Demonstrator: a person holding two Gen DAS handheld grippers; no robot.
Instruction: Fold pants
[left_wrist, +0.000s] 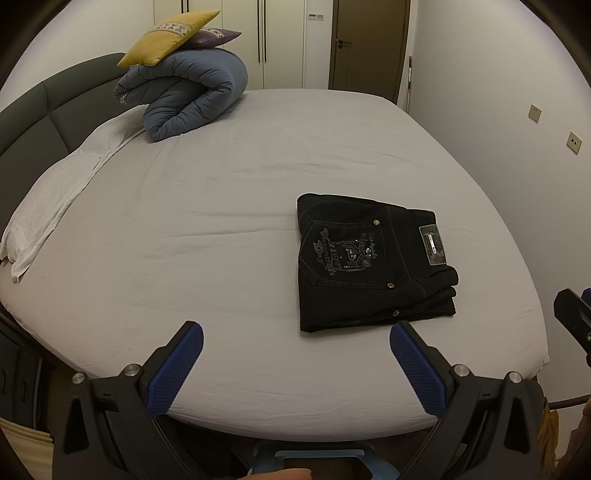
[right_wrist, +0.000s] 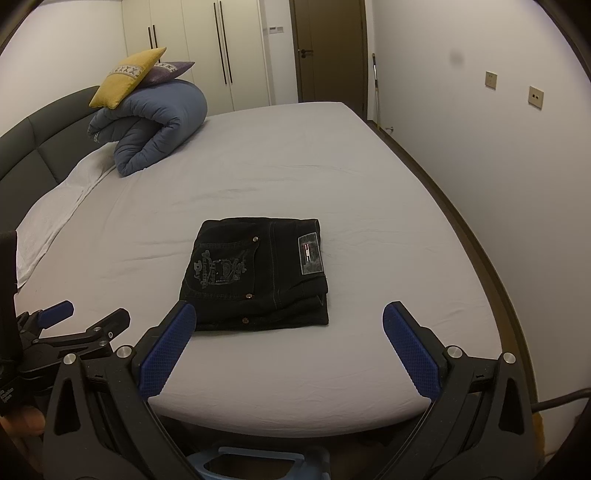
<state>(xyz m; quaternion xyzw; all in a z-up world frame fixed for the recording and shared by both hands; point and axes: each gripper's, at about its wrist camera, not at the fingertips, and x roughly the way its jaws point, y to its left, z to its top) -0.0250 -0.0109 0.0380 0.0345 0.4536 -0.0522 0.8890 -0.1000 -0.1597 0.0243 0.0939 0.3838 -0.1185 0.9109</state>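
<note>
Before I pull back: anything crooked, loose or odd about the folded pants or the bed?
Nothing stands out. The black pants lie in a compact squared stack on the grey sheet, pocket and patch up, the lower layers only slightly offset at the waistband edge. Both the left gripper and right gripper are open and clear.

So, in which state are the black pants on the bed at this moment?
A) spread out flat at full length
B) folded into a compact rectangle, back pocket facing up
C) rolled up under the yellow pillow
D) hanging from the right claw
B: the black pants lie as a compact folded rectangle on the bed sheet, embroidered back pocket up, and both the left claw and the right claw are open and touch nothing.
</note>
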